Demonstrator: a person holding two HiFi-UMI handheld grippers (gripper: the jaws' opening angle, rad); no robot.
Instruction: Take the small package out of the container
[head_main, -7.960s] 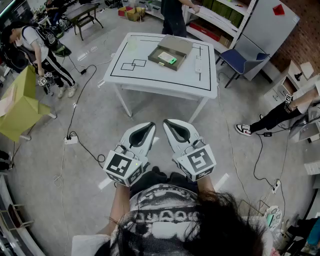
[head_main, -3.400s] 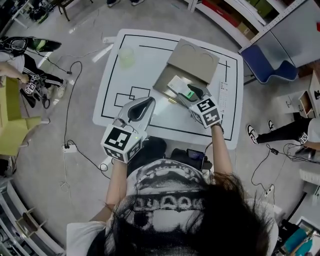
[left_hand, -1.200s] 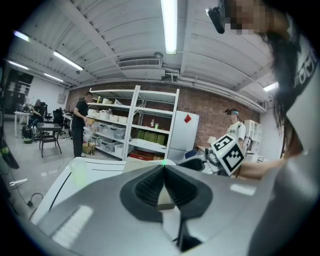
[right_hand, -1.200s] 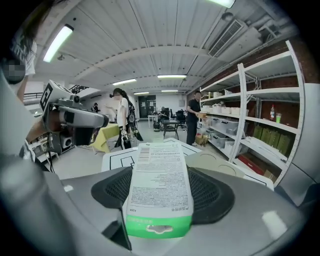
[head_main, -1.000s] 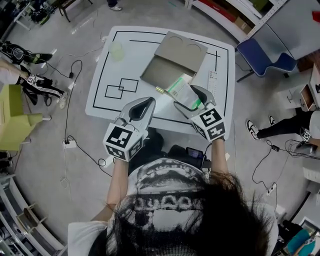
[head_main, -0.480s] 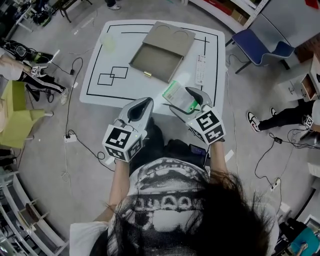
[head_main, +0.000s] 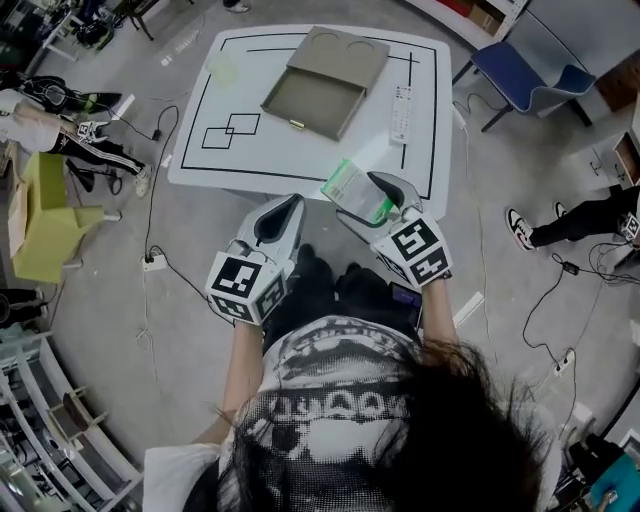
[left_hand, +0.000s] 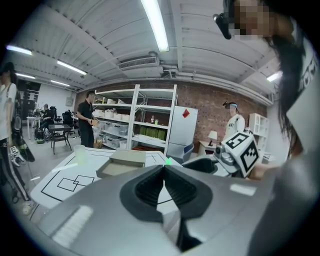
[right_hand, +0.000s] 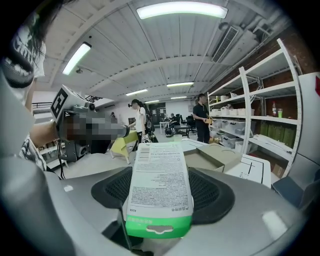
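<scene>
The small package, white with a green end, is clamped between the jaws of the right gripper and is held in the air by the near edge of the table. It is well apart from the open grey container standing there. The left gripper is held alongside, jaws pressed together on nothing.

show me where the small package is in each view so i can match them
Head view: small package just above centre, clamped in the right gripper.
Left gripper view: probably only its green edge, just above the shut jaws.
Right gripper view: centre foreground, between the jaws.
Shared landmark: the tan container.
</scene>
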